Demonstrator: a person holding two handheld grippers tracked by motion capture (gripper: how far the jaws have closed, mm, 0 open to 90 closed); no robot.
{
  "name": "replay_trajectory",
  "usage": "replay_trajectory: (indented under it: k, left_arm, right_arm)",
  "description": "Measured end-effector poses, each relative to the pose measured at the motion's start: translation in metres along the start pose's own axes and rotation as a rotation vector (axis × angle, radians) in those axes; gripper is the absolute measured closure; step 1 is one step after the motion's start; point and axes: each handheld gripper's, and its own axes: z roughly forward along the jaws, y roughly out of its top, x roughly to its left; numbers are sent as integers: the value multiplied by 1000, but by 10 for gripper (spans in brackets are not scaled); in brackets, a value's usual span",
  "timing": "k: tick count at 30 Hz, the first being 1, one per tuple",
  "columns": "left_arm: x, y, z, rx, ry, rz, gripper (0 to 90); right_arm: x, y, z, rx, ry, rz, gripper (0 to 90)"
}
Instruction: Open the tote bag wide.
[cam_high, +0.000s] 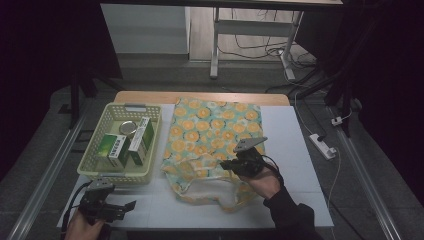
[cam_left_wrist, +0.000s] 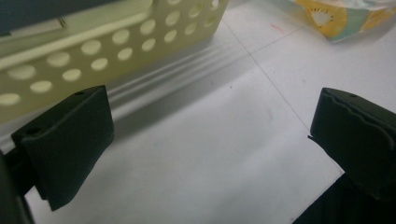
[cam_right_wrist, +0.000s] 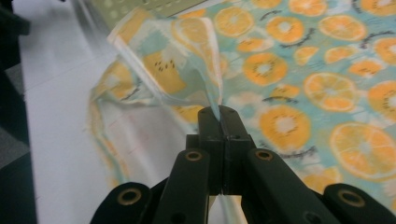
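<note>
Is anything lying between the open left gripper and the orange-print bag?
Nothing visible: bare white table lies between the left gripper and the bag. The basket sits beside that path; the right gripper pinches the bag's opening.

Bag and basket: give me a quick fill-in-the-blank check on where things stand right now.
1. The right gripper is shut on the rim of the ____.
2. The left gripper has its jaws ____, over bare table.
3. The green boxes lie inside the ____.
4. The bag is printed with slices of ____.

Missing words: bag; open; basket; orange
</note>
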Motion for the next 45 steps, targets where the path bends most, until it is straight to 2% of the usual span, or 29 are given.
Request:
replay_trajectory:
  k: [5, 12, 31, 39, 45]
  left_arm:
    - [0, 0, 1, -12, 4, 7, 0]
    - [0, 1, 3, 4, -1, 14, 0]
    - [1, 1, 4, 5, -6, 6, 0]
    - [1, 1, 3, 4, -8, 2, 0]
    - [2, 1, 3, 5, -8, -1, 0]
  right_arm:
    - [-13, 9, 0, -15, -15, 15, 899]
    - [-34, 19, 6, -34, -16, 41, 899]
    - [-93, 43, 22, -52, -136, 91, 899]
    - [-119, 41, 37, -32, -177, 126, 899]
    - [-129, 31, 53, -5, -198, 125, 898]
